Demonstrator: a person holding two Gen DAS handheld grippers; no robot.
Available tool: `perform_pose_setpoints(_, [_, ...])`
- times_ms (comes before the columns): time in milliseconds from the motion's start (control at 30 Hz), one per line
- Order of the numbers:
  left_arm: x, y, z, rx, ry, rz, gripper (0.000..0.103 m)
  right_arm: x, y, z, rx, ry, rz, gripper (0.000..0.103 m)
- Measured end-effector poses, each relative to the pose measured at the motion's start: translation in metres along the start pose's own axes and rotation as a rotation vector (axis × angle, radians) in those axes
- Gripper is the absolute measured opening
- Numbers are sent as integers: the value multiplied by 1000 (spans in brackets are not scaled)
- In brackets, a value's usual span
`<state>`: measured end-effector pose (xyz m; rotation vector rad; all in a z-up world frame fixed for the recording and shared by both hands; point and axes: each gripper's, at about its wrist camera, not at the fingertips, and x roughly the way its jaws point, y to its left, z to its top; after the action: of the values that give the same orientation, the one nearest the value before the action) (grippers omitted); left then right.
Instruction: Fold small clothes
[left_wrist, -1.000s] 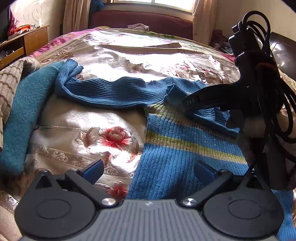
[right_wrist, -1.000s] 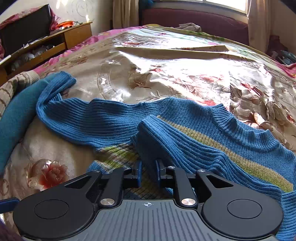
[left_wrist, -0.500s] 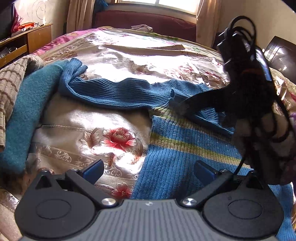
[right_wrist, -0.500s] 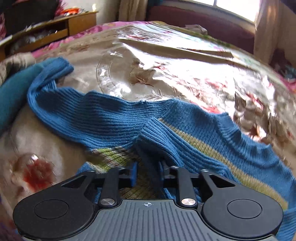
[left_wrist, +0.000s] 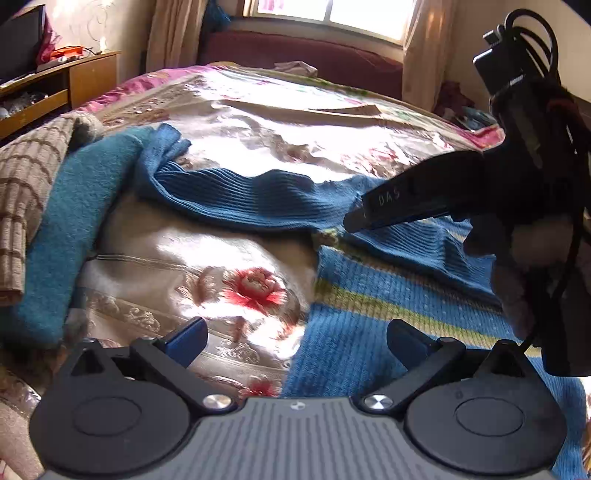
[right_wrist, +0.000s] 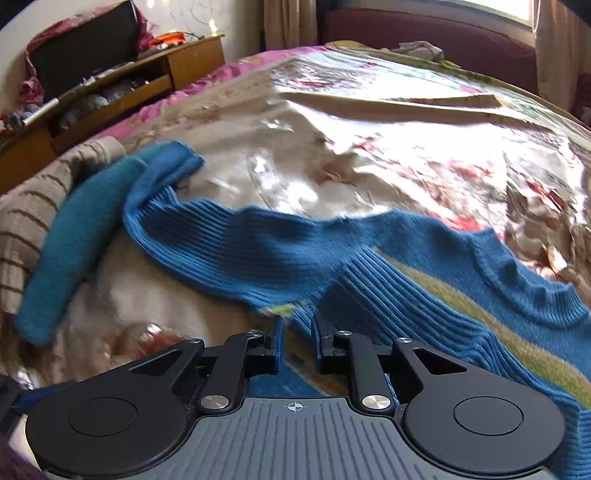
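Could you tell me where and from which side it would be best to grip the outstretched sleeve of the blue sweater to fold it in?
Probably at the cuff of the blue sweater's outstretched sleeve, coming from the far left end. The cuff is the free end, lying partly over the teal garment, so its edge likely offers a raised lip to pinch.

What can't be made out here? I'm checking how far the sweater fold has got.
- Sweater: its lower part is cut off by the left gripper body, left wrist view.
- Right gripper: jaws opening with cloth between them; motion blur hides whether it still grips, right wrist view.
- Sweater's right side: hidden behind the hand, left wrist view.
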<state>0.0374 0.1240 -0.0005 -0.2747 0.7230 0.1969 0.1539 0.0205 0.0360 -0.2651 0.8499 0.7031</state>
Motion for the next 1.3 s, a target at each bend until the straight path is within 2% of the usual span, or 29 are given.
perform_pose_setpoints(233, [-7,28,12,-85,-88,120,103,15,33,49,23,6,148,23])
perform_pose_setpoints(367, [-1,45,23,-147,-107,115,103,40,53,83,52,16,210,27])
perform_pose_setpoints(467, [5,51,29,-136,-138,174,103,64,64,105,110,34,251,28])
perform_pose_setpoints(533, [9,57,27,-160,-138,182,103,79,72,118,146,48,288,28])
perform_pose_setpoints(567, [10,61,26,-171,-132,180,103,87,76,123,155,53,298,31])
perform_pose_setpoints(800, [16,77,20,-226,-113,178,103,131,110,146,181,92,318,33])
perform_pose_setpoints(933, [17,79,20,-242,-98,169,103,142,126,150,135,116,218,32])
perform_pose_setpoints(1000, [17,78,20,-234,-102,171,103,142,124,147,133,119,208,7])
perform_pose_setpoints(1100, [17,74,20,-214,-117,172,103,127,113,148,160,85,225,7])
perform_pose_setpoints(1200, [16,69,21,-193,-129,170,103,92,91,151,188,5,252,7])
perform_pose_setpoints(1300, [16,61,20,-168,-133,164,103,42,51,150,268,-83,270,7])
